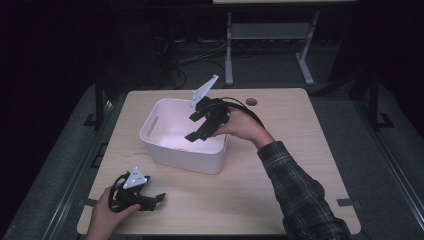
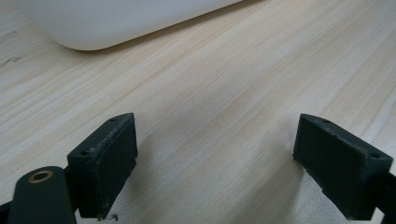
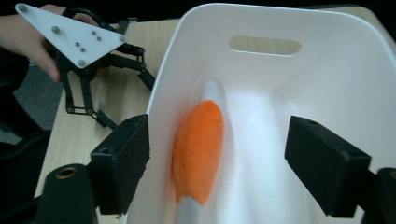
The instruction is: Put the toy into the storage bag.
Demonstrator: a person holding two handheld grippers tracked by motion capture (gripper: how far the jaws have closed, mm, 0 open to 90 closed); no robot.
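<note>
A white plastic bin (image 1: 200, 161) with cut-out handles stands on the wooden table (image 1: 280, 190) left of its middle. Inside it lies an orange, spindle-shaped plush object (image 3: 198, 149) with pale ends, close to one side wall (image 3: 161, 116). My right gripper (image 1: 192, 126) hangs over the bin's far right part, tilted down into it. Its jaws are open on either side of the orange object (image 3: 219, 133), and they do not touch it. My left gripper (image 1: 158, 198) rests on the table near the front left corner, open, with bare wood between its pads (image 2: 215, 135).
The bin's rounded corner (image 2: 88, 32) lies just ahead of the left gripper. A round cable hole (image 1: 251, 101) sits at the table's far edge. Behind the table stands a metal desk frame (image 1: 229, 50) on a dark floor with cables.
</note>
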